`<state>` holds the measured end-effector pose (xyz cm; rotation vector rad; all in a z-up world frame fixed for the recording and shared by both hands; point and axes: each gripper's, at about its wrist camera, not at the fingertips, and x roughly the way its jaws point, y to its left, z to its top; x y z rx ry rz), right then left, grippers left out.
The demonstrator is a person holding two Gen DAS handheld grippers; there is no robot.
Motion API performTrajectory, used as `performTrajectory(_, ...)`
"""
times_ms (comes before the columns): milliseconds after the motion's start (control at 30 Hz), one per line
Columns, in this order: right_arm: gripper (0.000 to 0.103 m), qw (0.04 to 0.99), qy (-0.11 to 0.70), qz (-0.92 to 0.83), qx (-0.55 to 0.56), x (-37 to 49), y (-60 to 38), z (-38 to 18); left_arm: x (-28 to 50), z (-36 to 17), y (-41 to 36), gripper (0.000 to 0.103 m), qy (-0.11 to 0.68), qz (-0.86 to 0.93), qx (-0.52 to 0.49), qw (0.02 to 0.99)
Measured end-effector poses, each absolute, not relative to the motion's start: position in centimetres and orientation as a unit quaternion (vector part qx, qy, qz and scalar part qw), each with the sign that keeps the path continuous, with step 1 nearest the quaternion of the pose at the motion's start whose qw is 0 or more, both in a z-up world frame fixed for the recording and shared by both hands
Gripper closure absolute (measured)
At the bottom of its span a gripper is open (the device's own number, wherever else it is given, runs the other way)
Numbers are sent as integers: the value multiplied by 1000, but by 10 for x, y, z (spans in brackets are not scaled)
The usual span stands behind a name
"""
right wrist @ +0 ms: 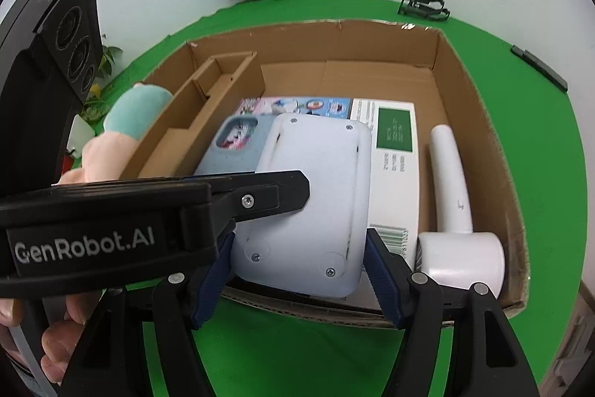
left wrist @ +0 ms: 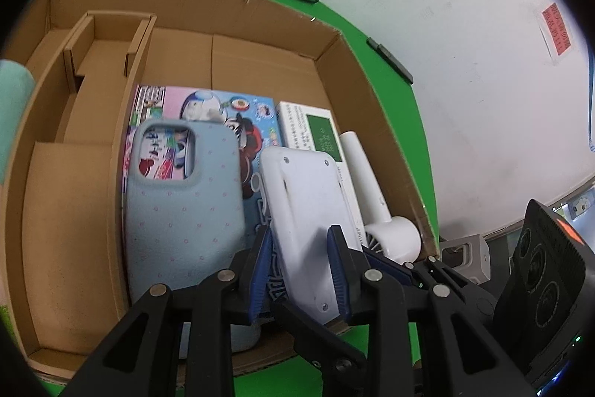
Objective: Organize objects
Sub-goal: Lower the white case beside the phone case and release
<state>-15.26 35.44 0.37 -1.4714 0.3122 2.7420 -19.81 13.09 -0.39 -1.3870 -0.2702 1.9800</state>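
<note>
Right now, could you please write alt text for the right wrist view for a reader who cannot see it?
Two black tongs, the right tongs and the left tongs, both grip a white device above an open cardboard box on a green table. Inside lie a phone case, a colourful booklet, a white carton and a white hairdryer.

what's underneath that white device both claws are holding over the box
Under the white device show a cartoon book and a white carton, both in the box. What lies directly beneath its middle is covered.
</note>
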Motion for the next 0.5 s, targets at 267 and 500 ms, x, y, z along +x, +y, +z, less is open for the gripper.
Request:
performTrajectory(267,34,12,86,872,-481,-149,348,-5,-205,-8,129,71,-104,758,-547,339)
performTrajectory(500,25,11,87,884,-460,-134,348,8,-182,20,111,65,-68,805,-491,326)
